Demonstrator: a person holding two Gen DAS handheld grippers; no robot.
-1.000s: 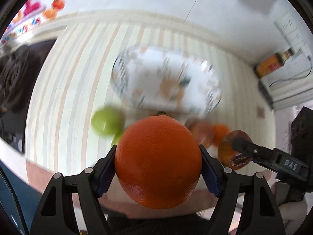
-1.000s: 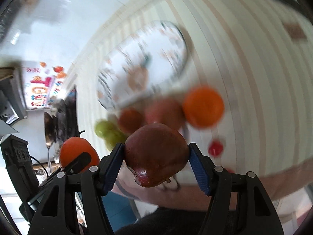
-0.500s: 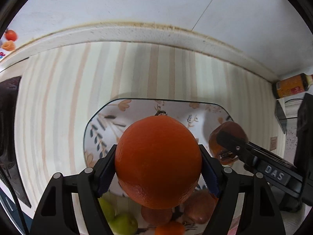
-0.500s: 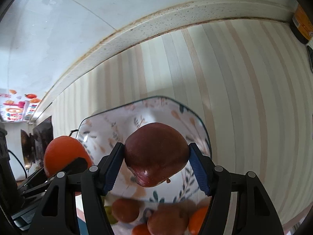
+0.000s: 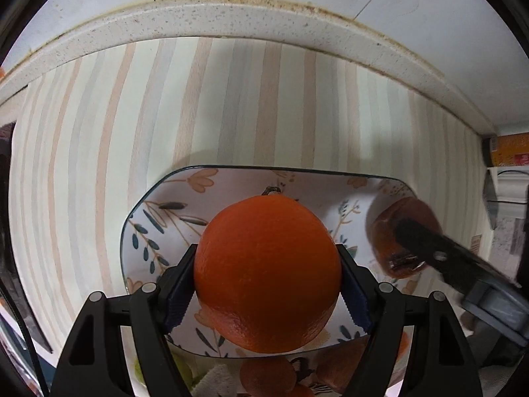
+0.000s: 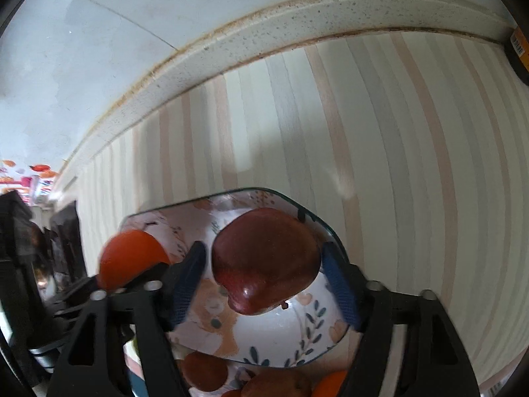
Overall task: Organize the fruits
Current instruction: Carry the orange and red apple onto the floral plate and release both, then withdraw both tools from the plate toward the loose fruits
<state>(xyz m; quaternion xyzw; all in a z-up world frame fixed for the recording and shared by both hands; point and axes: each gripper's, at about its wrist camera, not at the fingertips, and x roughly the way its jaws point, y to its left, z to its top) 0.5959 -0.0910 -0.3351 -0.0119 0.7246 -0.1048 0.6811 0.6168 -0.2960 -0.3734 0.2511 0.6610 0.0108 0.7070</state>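
My left gripper point(image 5: 267, 284) is shut on a large orange point(image 5: 267, 274) and holds it over the near part of a floral plate point(image 5: 158, 211). My right gripper point(image 6: 264, 281) is shut on a dark red apple point(image 6: 264, 258) and holds it over the same plate point(image 6: 281, 337), on its right side. The apple point(image 5: 393, 231) and a right finger show at the right in the left wrist view. The orange point(image 6: 129, 261) shows at the left in the right wrist view.
The plate lies on a striped mat point(image 5: 231, 106) bounded by a speckled counter ledge point(image 5: 231, 20) and white wall. Other fruits lie near the plate's front edge: brown-red ones point(image 6: 205, 372), a green one point(image 5: 180, 369). An orange box point(image 5: 509, 149) stands at the far right.
Both grippers moved forward with their fruit, from before the fruit pile to over the plate. The plate now fills the lower middle of both views. Both grips are unchanged.
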